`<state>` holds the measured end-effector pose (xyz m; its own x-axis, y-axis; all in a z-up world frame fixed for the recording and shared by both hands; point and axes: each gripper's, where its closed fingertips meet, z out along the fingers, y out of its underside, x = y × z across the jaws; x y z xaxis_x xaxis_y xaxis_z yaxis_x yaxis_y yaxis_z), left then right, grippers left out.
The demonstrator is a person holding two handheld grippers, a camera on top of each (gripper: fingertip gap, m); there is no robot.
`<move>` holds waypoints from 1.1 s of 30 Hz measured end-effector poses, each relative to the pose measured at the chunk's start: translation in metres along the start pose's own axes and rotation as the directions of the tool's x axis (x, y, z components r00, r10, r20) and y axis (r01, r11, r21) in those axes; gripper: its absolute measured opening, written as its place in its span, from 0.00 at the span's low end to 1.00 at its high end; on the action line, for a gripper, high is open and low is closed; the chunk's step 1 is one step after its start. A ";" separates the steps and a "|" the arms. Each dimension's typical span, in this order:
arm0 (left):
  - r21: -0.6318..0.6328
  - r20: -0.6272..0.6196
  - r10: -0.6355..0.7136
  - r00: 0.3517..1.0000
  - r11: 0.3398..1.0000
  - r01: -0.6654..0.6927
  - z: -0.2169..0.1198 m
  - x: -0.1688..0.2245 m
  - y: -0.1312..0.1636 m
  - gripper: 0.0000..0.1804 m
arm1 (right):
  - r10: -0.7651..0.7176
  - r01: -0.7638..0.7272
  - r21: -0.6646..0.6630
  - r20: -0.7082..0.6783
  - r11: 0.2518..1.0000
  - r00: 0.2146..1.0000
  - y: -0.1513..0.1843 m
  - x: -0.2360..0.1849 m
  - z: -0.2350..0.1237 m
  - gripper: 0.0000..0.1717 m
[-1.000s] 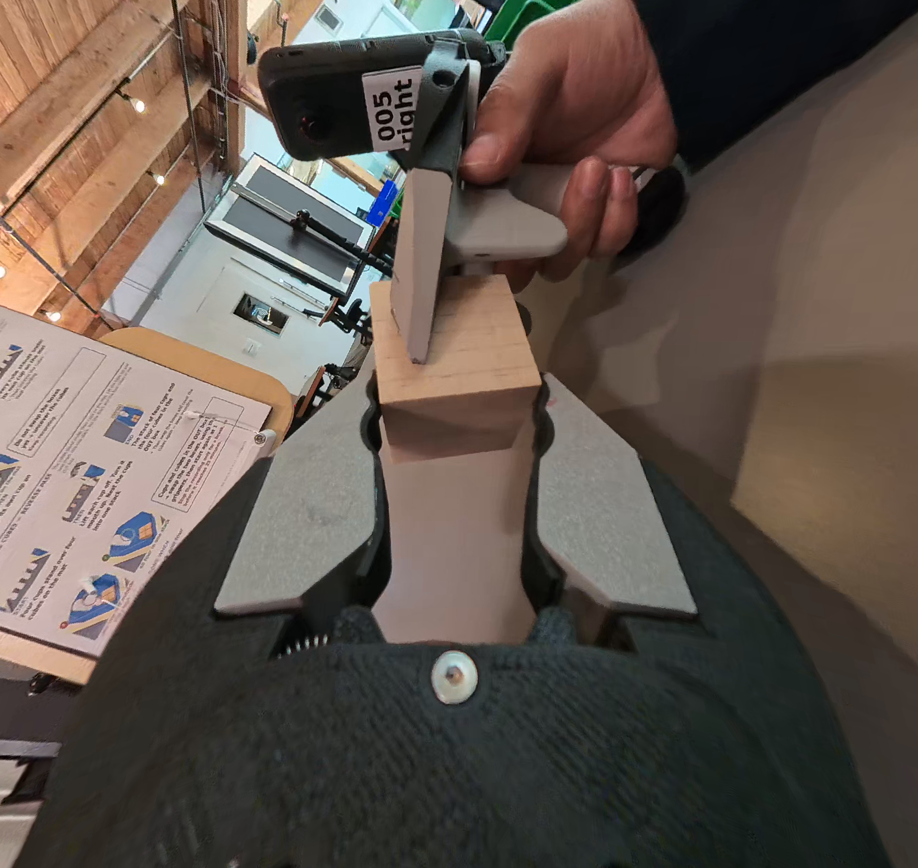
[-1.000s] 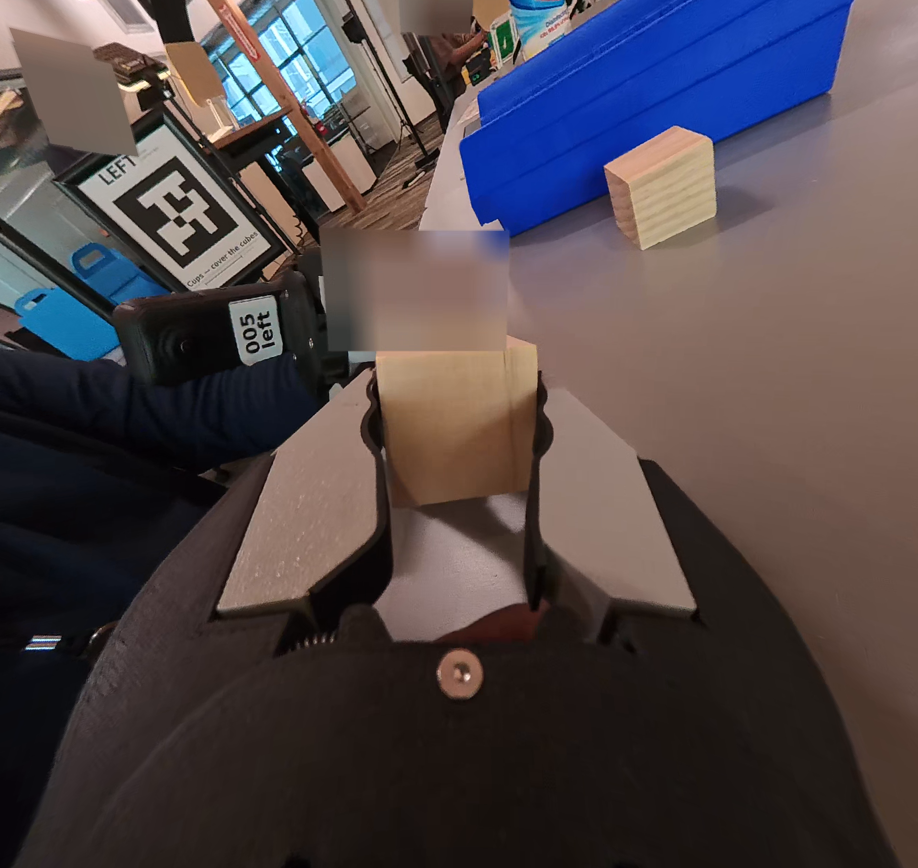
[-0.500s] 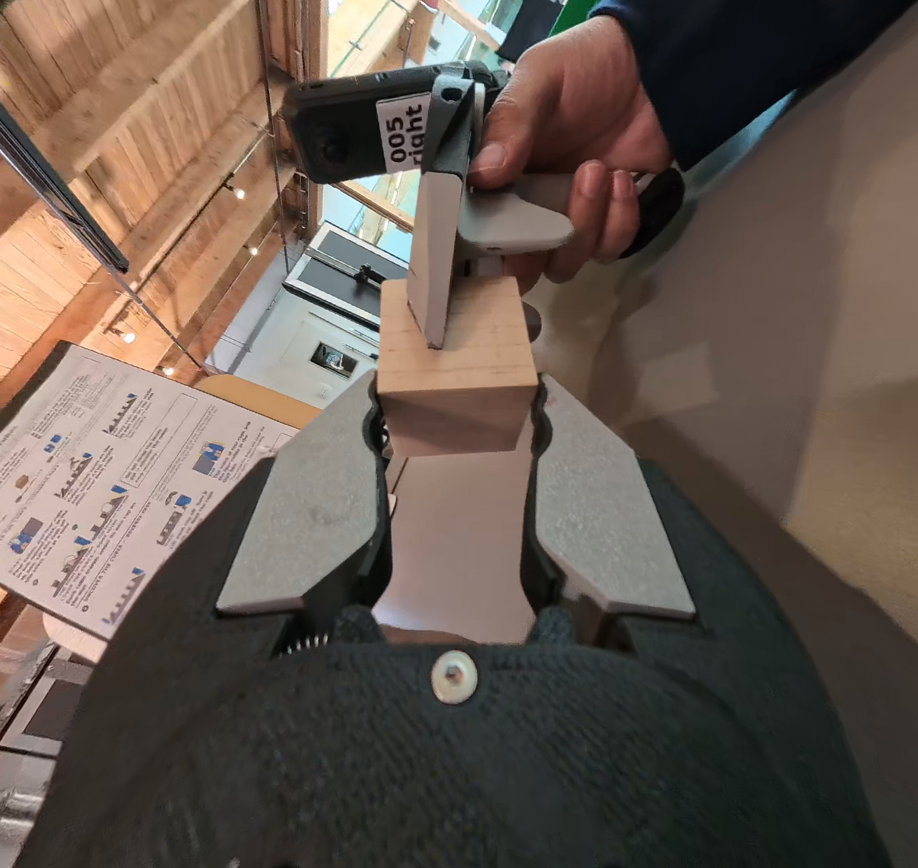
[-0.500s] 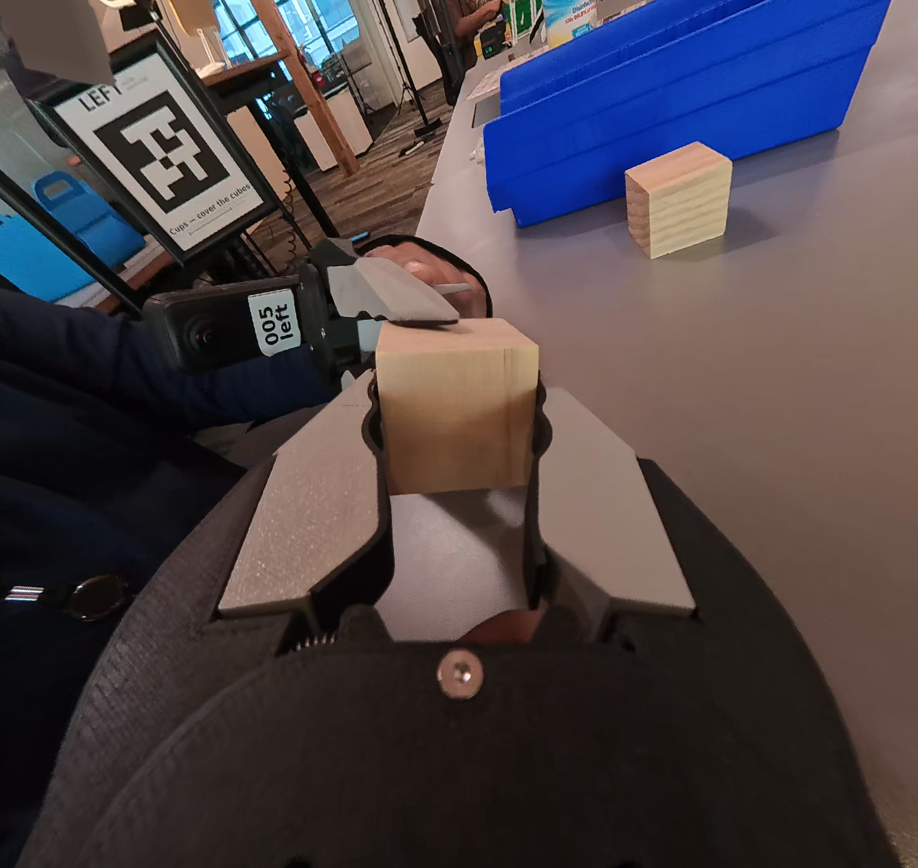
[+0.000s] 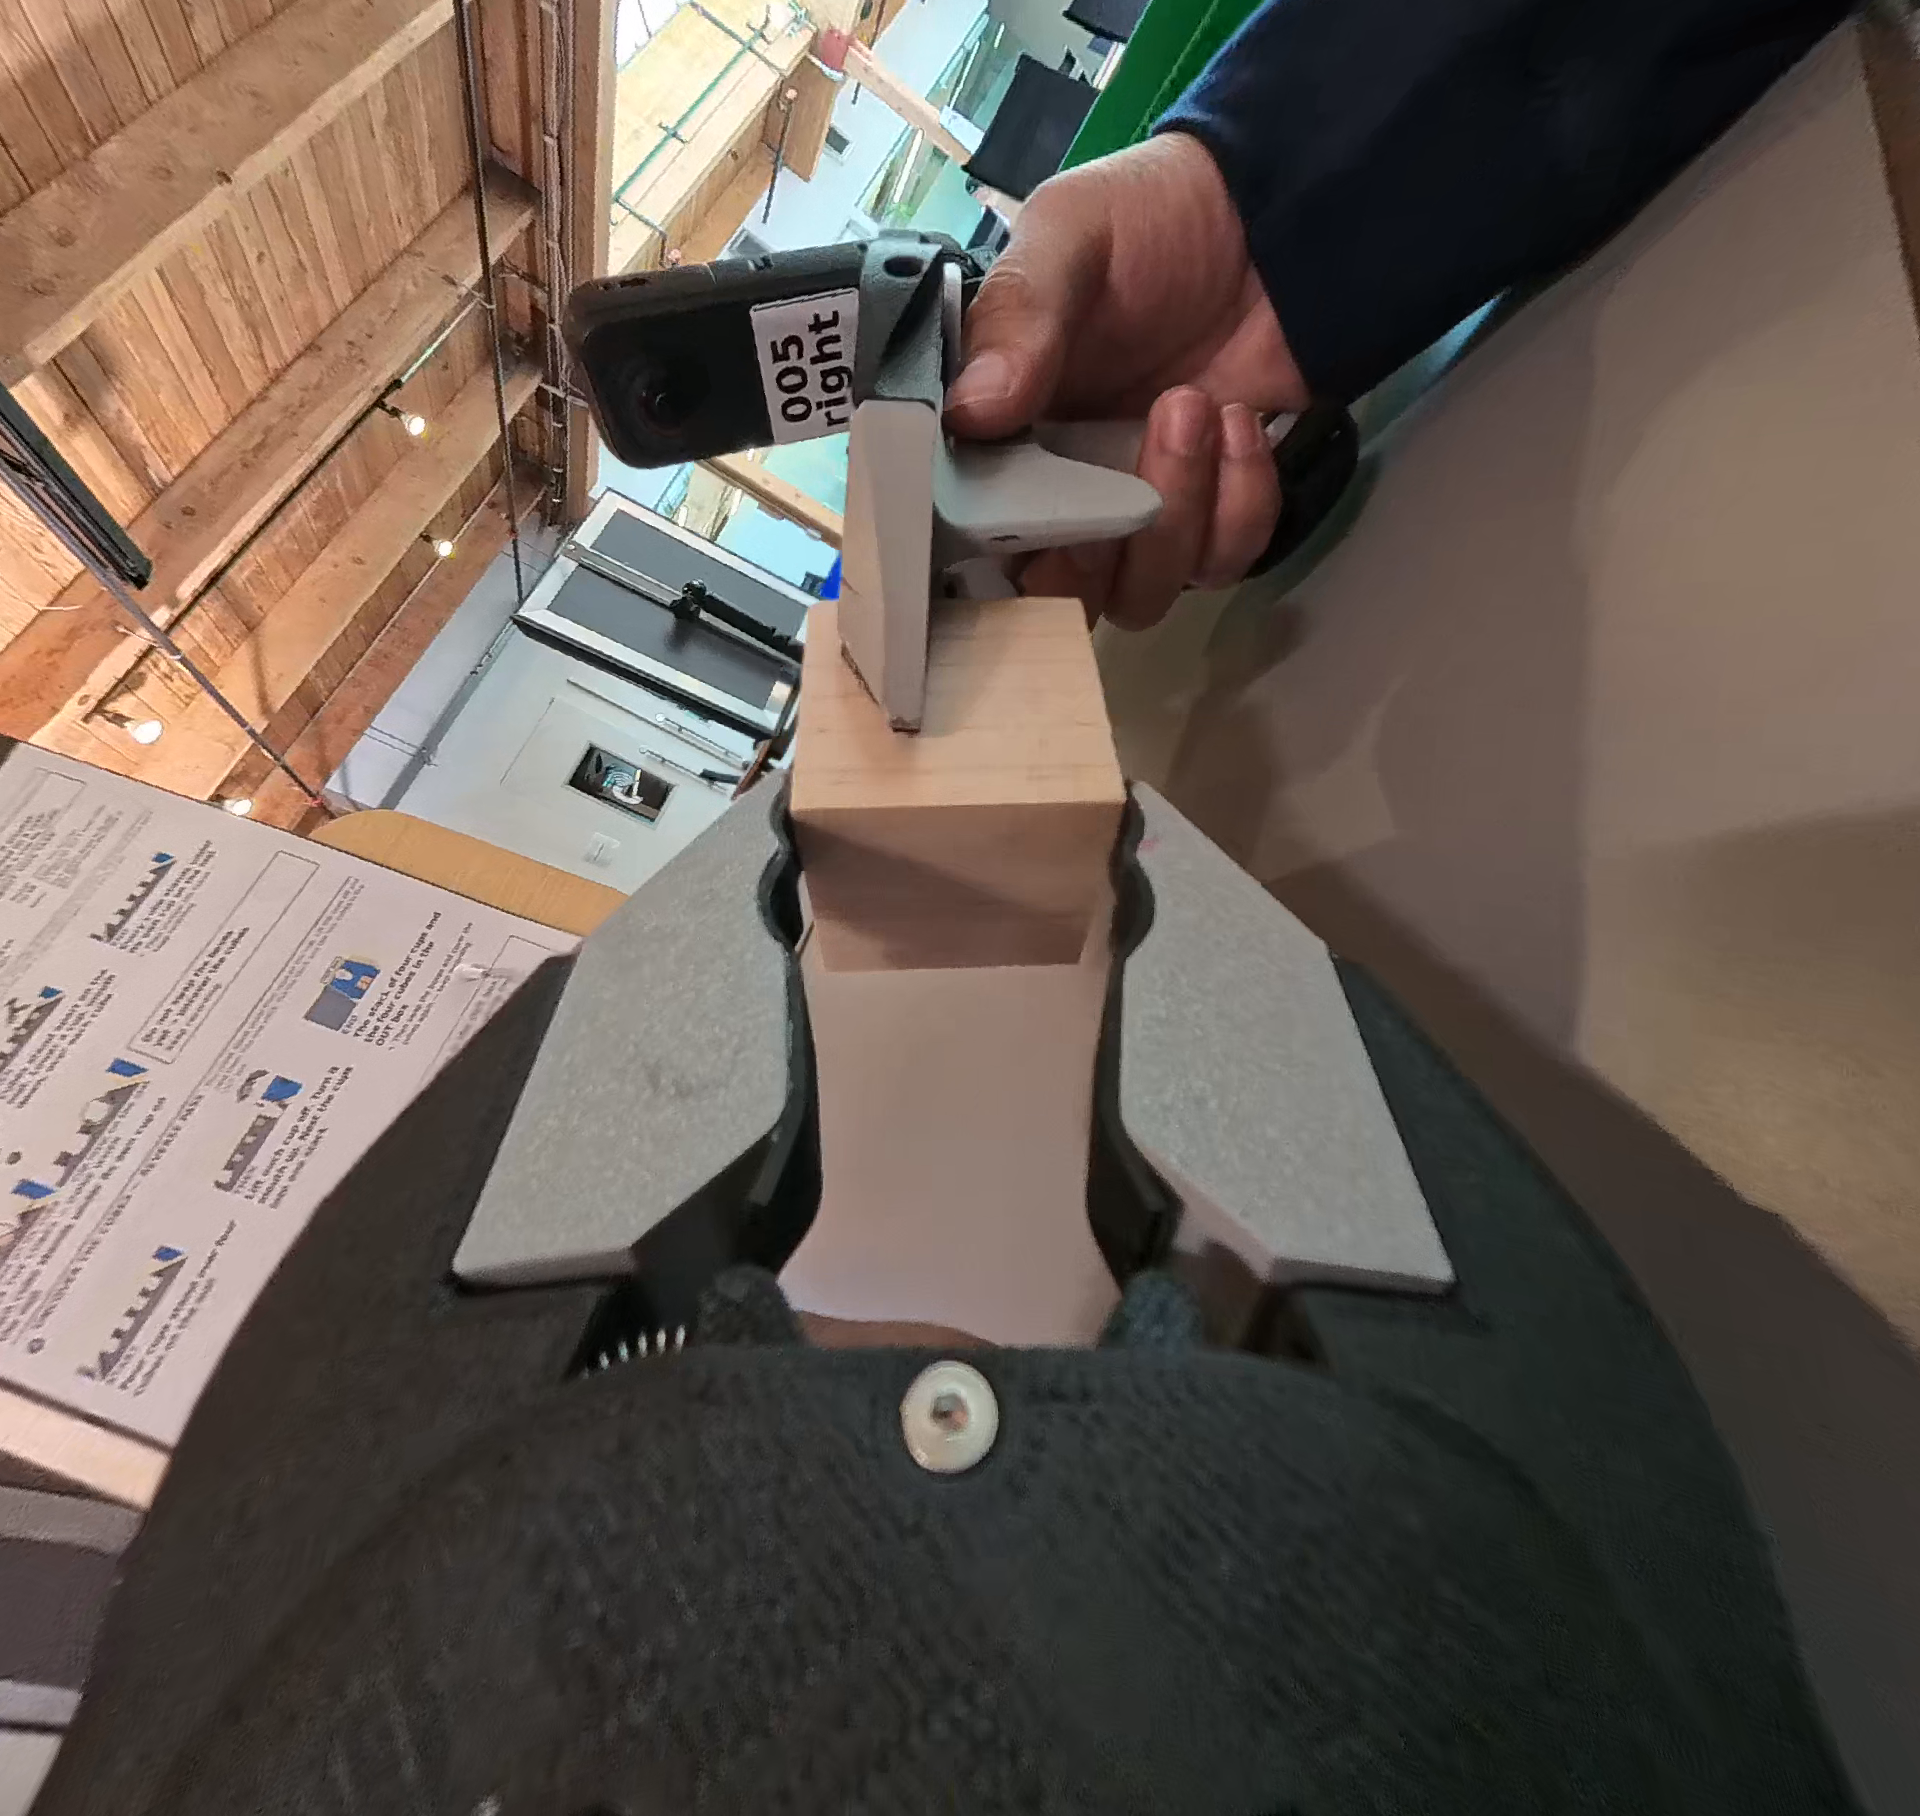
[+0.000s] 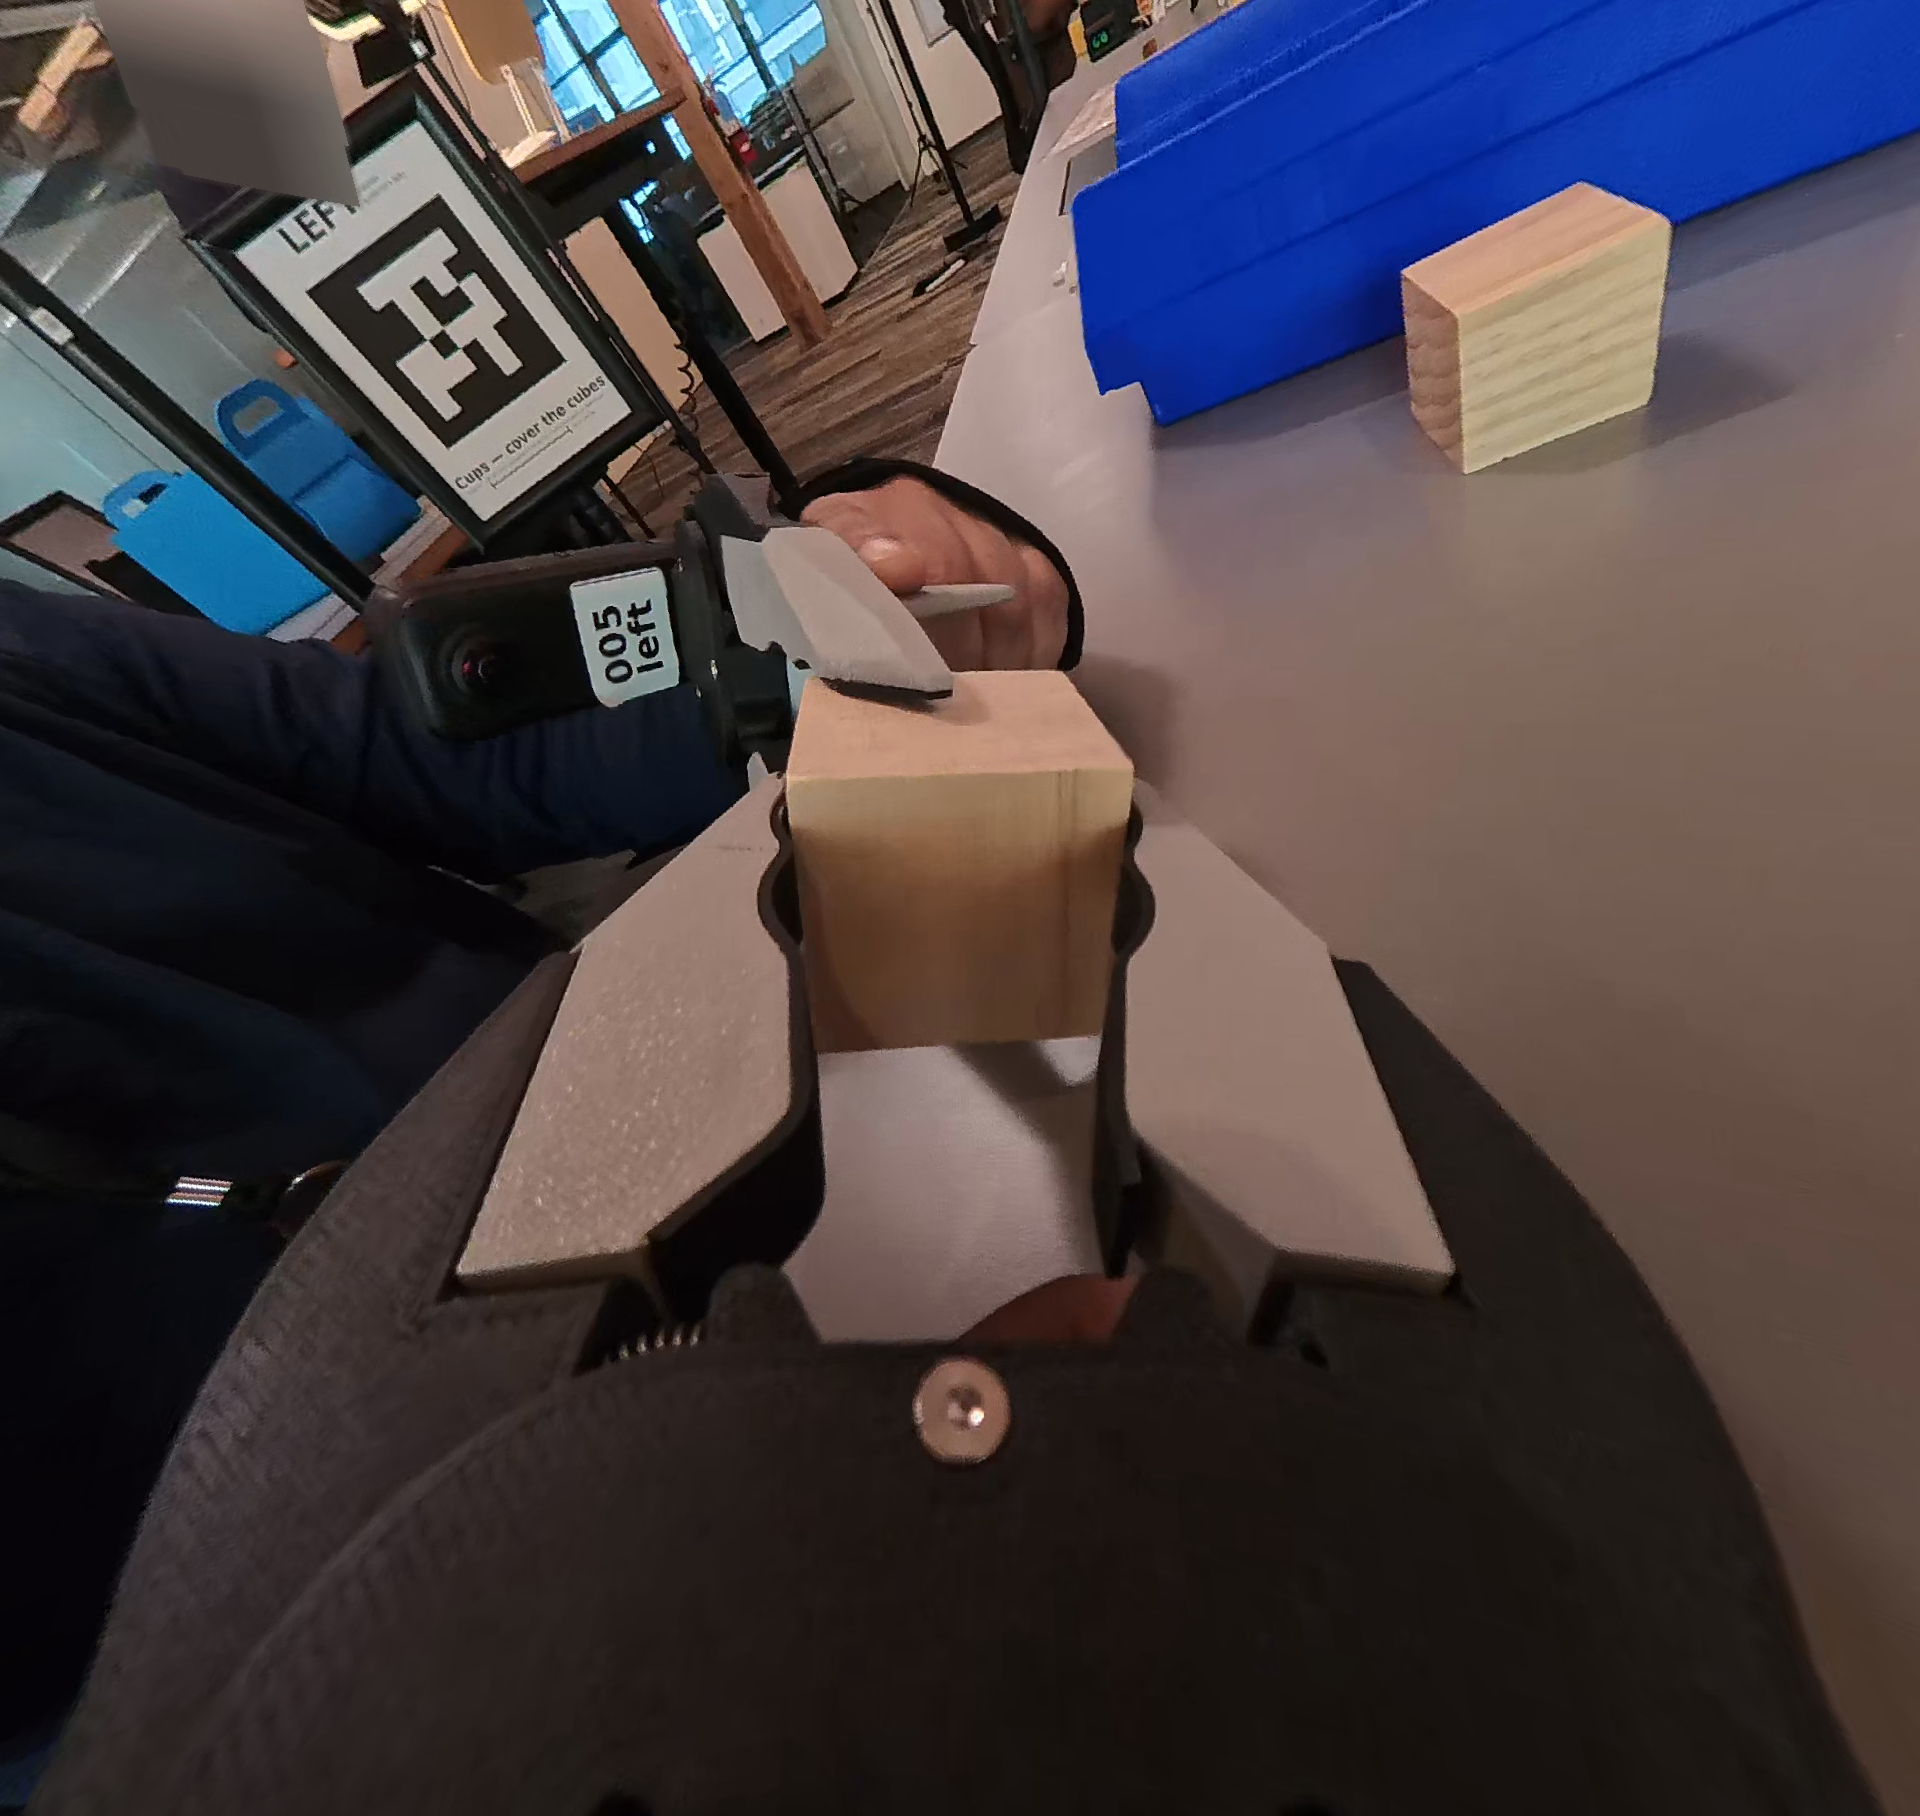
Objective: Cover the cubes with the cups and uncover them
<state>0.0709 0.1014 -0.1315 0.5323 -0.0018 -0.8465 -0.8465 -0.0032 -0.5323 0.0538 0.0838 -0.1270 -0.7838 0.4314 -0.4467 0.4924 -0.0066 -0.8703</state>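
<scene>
One pale wooden cube [image 5: 956,831] sits between the fingers of both grippers at once. In the left wrist view my left gripper [image 5: 956,862] is shut on its two side faces. The right gripper's grey finger [image 5: 883,613] lies flat on the face turned up in that view. In the right wrist view the same cube [image 6: 956,893] is clamped by my right gripper [image 6: 956,873], and the left gripper's finger [image 6: 842,623] rests on its top face. The two grippers cross at right angles. A second wooden cube [image 6: 1538,322] stands on the grey table [image 6: 1507,779]. No cup is in view.
A long blue bin [image 6: 1455,104] stands behind the second cube at the table's far side. A stand with a black-and-white marker sign [image 6: 436,332] is left of the table's edge. A printed instruction sheet [image 5: 156,1039] lies to the left in the left wrist view.
Both grippers keep their hold on the same cube. The pair has shifted slightly, so the second cube and the blue bin look nearer in the right wrist view, and the left wrist view has swung.
</scene>
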 end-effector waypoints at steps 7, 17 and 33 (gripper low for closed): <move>-0.001 -0.020 -0.029 0.999 1.000 0.029 0.000 0.002 0.002 0.33 | -0.002 0.002 0.000 -0.008 1.000 1.000 0.000 0.002 0.002 0.33; -0.030 0.081 -0.124 0.989 0.991 0.127 -0.001 -0.020 0.010 0.32 | -0.038 0.046 0.104 -0.074 0.994 0.996 -0.021 0.006 -0.005 0.33; -0.222 0.227 -0.100 0.969 0.963 0.151 -0.003 -0.044 0.052 0.18 | -0.068 0.168 0.254 -0.360 0.952 0.930 -0.054 0.015 -0.044 0.33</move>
<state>0.0038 0.0983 -0.1219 0.5998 0.2254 -0.7677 -0.7346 -0.2251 -0.6400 0.0320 0.1301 -0.0771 -0.6266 0.7267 -0.2815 0.2407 -0.1631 -0.9568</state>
